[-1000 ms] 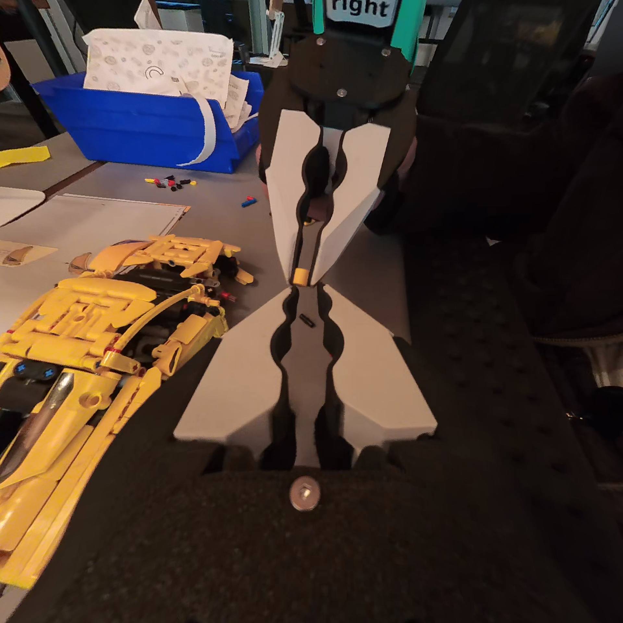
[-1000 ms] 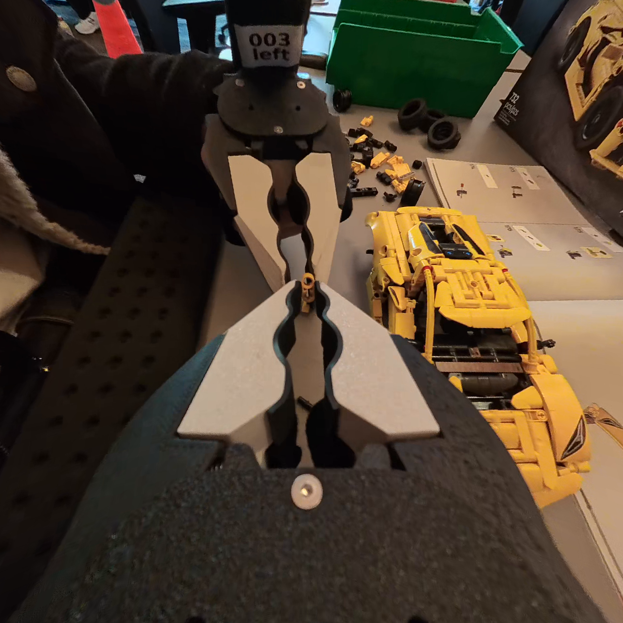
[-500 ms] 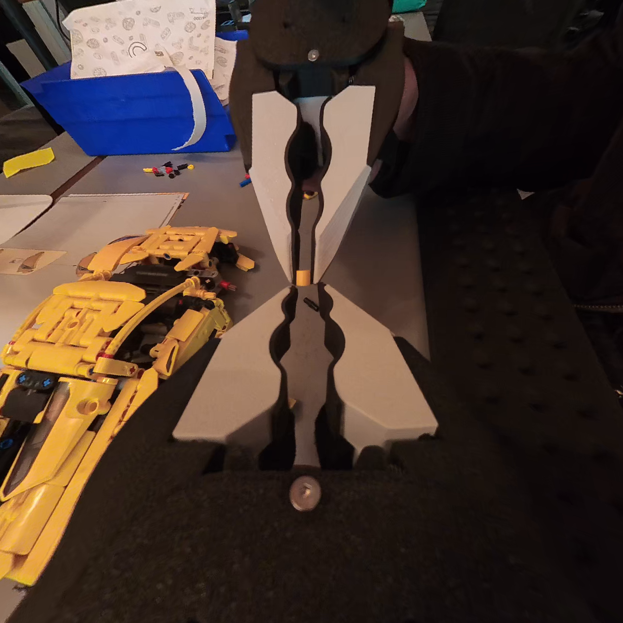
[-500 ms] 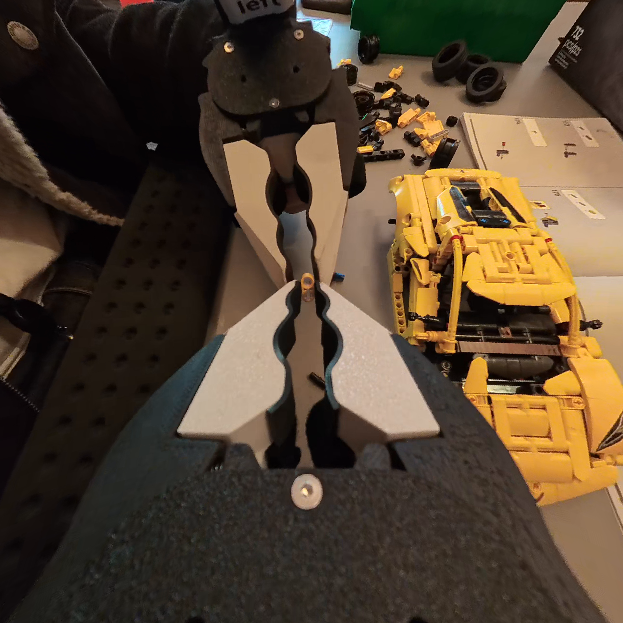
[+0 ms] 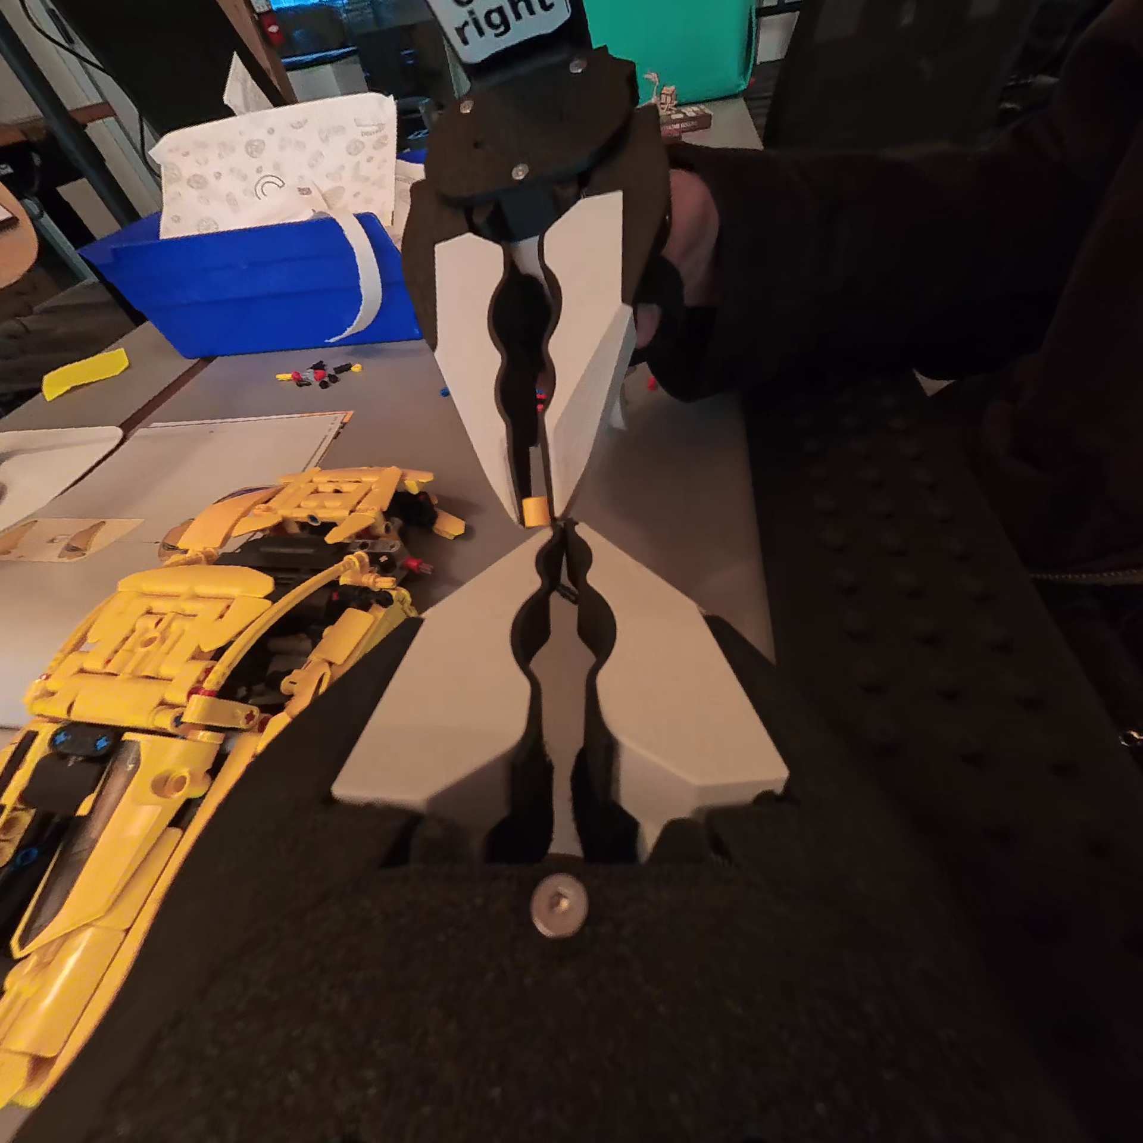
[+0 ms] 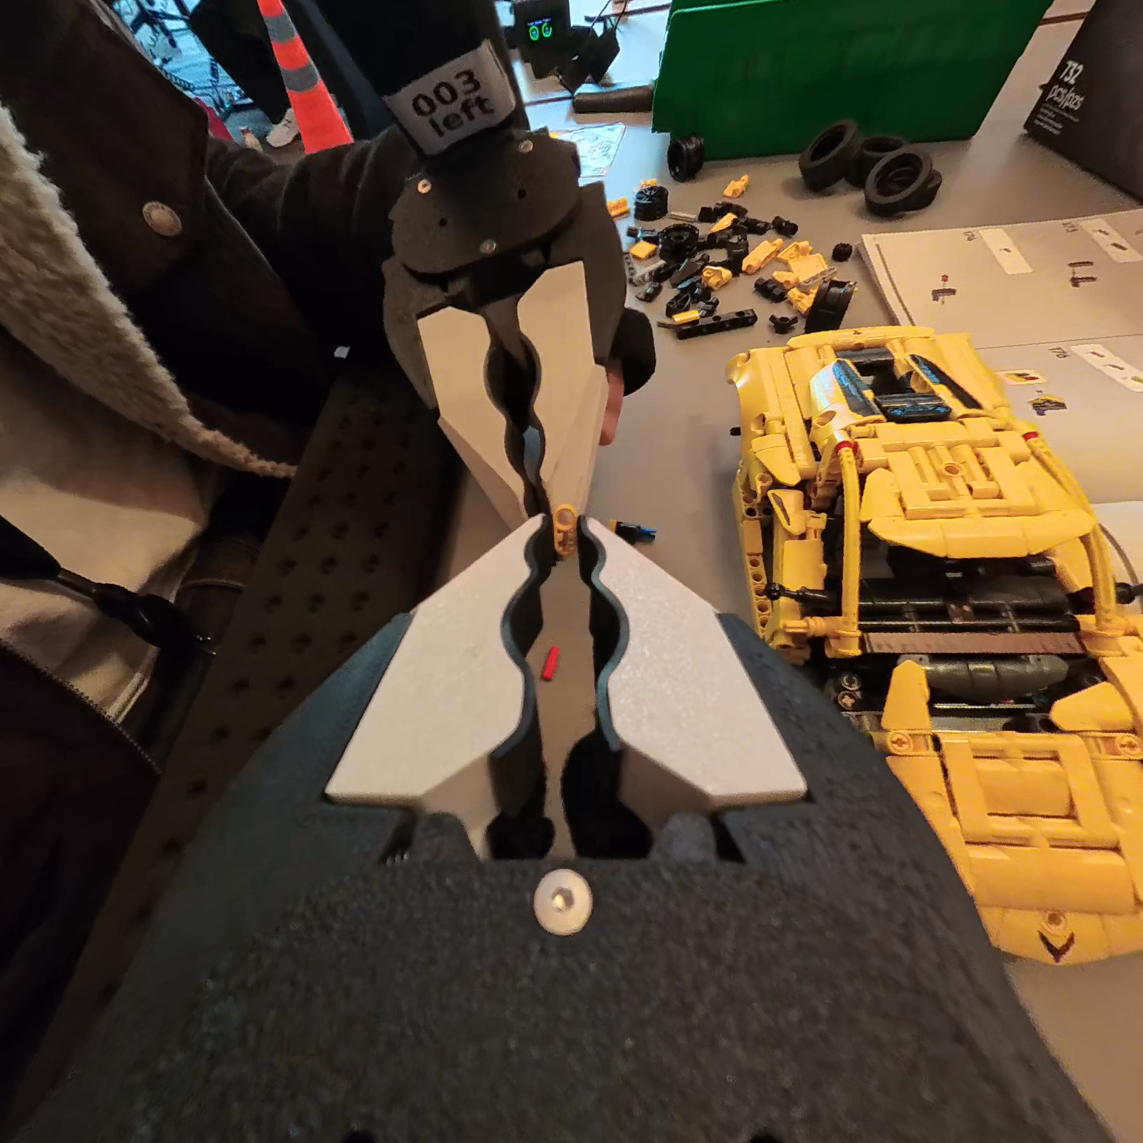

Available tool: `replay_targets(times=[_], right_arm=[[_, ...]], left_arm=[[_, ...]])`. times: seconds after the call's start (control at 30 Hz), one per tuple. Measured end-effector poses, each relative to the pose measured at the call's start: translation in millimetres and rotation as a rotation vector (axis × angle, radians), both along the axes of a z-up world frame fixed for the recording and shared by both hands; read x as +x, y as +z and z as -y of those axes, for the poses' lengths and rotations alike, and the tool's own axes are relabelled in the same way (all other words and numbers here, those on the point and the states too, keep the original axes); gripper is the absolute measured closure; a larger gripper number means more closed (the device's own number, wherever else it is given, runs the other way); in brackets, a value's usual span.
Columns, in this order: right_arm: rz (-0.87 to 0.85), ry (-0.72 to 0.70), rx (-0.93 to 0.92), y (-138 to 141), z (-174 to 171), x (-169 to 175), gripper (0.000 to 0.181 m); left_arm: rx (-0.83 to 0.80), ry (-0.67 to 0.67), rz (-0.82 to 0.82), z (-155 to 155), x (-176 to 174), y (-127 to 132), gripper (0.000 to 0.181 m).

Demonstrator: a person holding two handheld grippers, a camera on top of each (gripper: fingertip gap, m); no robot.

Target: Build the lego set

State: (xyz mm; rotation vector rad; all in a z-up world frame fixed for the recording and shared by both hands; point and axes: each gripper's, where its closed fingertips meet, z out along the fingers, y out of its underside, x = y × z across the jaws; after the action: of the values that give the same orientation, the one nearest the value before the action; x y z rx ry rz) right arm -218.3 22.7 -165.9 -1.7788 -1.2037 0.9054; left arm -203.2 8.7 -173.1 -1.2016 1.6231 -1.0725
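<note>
Right gripper (image 6: 564,537): centre of its own wrist view, fingers nearly together, pinching a small yellow connector piece (image 6: 564,533) at the tips.
Left gripper (image 5: 561,537): centre of its wrist view, tips closed to a thin slit; whether anything sits between them I cannot tell.
Meeting point: the two grippers stand tip to tip above the grey table (image 5: 668,495), the yellow piece (image 5: 535,511) just at the left gripper's tips.
Red pin (image 6: 550,663): lies on the table, seen through the gap of the right gripper's fingers.
Yellow lego car (image 6: 928,594): right half of the right wrist view, lower left of the left wrist view (image 5: 161,668), on the table beside the grippers.
Loose parts (image 6: 730,260): upper centre, beyond the car.
Instruction booklet (image 6: 1020,272): upper right, open.
Black tyres (image 6: 878,167): farther back, before the green bin (image 6: 835,68).
Blue bin (image 5: 260,284): upper left of the left wrist view, with paper in it.
</note>
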Motion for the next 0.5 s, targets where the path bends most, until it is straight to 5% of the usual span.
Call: replay_targets(times=[0.33,0.5], right_arm=[[-0.013,0.037,0.073,12,7,-10,0.175],[0.166,-0.063,0.027,-13,-6,27,0.176]], left_arm=[[-0.188,0.003,-0.061,-1,0,-5,0.172],[-0.198,0.114,-0.134,-32,-11,-16,0.166]])
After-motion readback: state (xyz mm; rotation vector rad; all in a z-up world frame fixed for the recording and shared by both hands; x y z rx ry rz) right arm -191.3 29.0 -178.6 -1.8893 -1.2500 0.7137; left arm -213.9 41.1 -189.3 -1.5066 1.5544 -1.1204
